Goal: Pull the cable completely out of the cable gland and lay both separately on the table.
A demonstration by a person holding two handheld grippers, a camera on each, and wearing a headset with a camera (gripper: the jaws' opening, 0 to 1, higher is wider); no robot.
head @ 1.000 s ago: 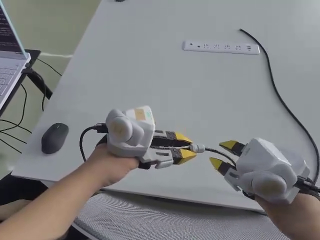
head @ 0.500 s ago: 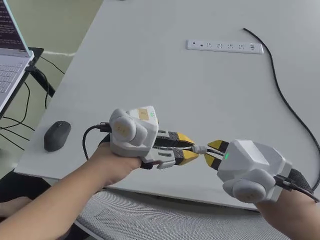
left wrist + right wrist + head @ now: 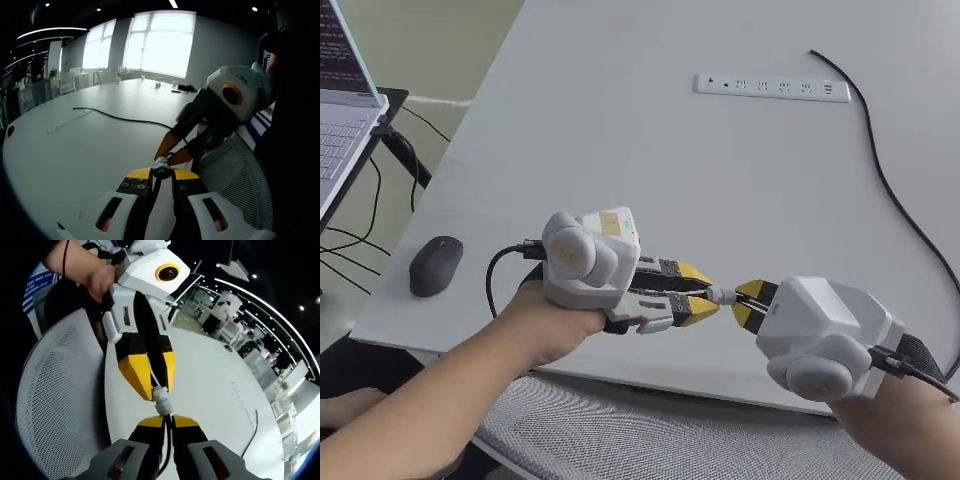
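Above the white table's (image 3: 620, 150) near edge, my left gripper (image 3: 698, 297) is shut on the small white cable gland (image 3: 720, 296). The gland's tip pokes out past the yellow fingertips (image 3: 692, 275). In the left gripper view the gland (image 3: 161, 165) sits between my jaws (image 3: 161, 173), which are closed on it. My right gripper (image 3: 747, 300) meets it nose to nose and is shut on the thin black cable (image 3: 169, 436) just behind the gland (image 3: 161, 399). The right gripper (image 3: 175, 149) comes in from the upper right of the left gripper view.
A white power strip (image 3: 772, 87) lies at the far side, with a long black cord (image 3: 890, 190) running down the right. A dark mouse (image 3: 435, 265) rests near the left edge, a laptop (image 3: 340, 120) beyond it. A grey mesh chair (image 3: 620, 440) is below the grippers.
My right gripper, open and a short way off one second ago, has moved left up to the gland and shut on the cable. The left gripper has stayed in place.
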